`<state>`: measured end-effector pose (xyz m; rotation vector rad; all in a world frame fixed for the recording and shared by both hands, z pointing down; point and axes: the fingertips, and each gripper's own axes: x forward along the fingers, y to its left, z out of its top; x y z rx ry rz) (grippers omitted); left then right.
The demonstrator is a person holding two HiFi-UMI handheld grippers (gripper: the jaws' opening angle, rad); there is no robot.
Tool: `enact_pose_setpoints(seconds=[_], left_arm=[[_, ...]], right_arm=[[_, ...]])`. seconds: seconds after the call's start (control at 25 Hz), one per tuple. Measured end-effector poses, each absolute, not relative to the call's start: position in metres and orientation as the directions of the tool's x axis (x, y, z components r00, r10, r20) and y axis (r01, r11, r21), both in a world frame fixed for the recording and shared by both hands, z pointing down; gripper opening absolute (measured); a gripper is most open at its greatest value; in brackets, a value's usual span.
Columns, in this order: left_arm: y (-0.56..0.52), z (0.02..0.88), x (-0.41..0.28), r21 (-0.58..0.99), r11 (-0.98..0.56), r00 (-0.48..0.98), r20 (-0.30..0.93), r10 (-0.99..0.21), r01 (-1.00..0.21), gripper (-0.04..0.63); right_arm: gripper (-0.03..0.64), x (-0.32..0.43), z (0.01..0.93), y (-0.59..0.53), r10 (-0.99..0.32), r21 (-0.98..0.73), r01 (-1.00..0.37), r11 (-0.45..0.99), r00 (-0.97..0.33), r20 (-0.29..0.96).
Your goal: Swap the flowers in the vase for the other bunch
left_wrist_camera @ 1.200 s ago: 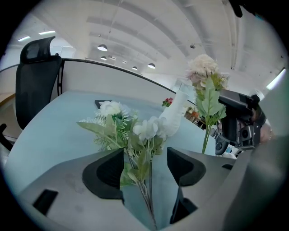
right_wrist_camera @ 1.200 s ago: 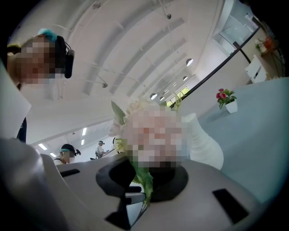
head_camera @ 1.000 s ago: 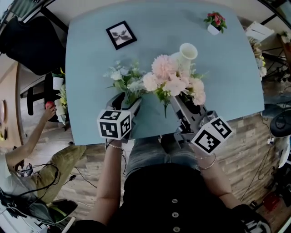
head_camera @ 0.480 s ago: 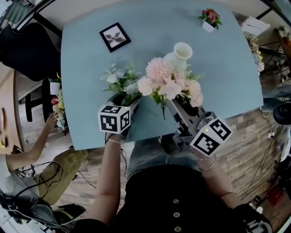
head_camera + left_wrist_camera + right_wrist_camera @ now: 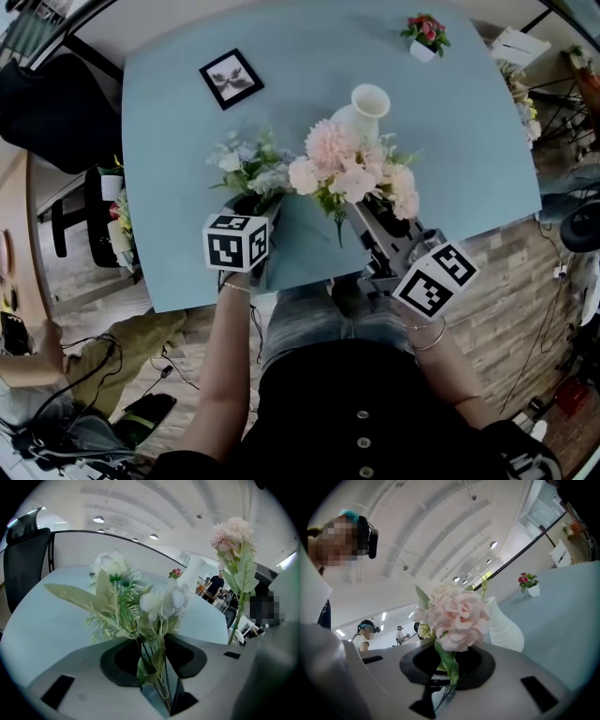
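Observation:
The white vase (image 5: 366, 108) stands with nothing in its mouth at mid-table; it also shows as the vase (image 5: 504, 625) behind the pink blooms. My right gripper (image 5: 367, 212) is shut on the stems of the pink bunch (image 5: 354, 173), held just in front of the vase; the pink bunch (image 5: 457, 616) rises from between the gripper (image 5: 445, 672) jaws. To the left lies the white bunch (image 5: 248, 169). My left gripper (image 5: 255, 208) has just been closing, and its jaws now pinch the green stems of the white bunch (image 5: 140, 606) at the gripper (image 5: 157, 660).
A black picture frame (image 5: 231, 79) lies at the far left of the blue table (image 5: 169, 234). A small white pot of red flowers (image 5: 422, 36) stands at the far right corner. A black chair (image 5: 47, 103) and a seated person (image 5: 37, 361) are left of the table.
The left gripper has edged forward and down over the white bunch's stems and narrowed on them. The right gripper and pink bunch have kept still. The person at the left has drawn a hand back.

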<state>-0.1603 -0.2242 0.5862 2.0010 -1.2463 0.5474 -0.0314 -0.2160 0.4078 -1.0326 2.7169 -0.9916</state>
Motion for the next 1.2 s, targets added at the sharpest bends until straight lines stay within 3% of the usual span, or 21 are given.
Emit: enact_pose_setpoints(seconds=[0.28, 1.2], left_arm=[[-0.224, 0.574, -0.166, 0.318, -0.293, 0.432, 0.638, -0.638, -0.902, 0.081], [-0.269, 0.451, -0.179, 0.244, -0.377, 0.448, 0.413, -0.793, -0.893, 0.067]], right_arm=[[0.074, -0.032, 0.405, -0.211, -0.641, -0.581, -0.590, 0.561, -0.753, 0.145], [0.074, 0.004, 0.376, -0.220, -0.763, -0.551, -0.661, 0.509, -0.643, 0.067]])
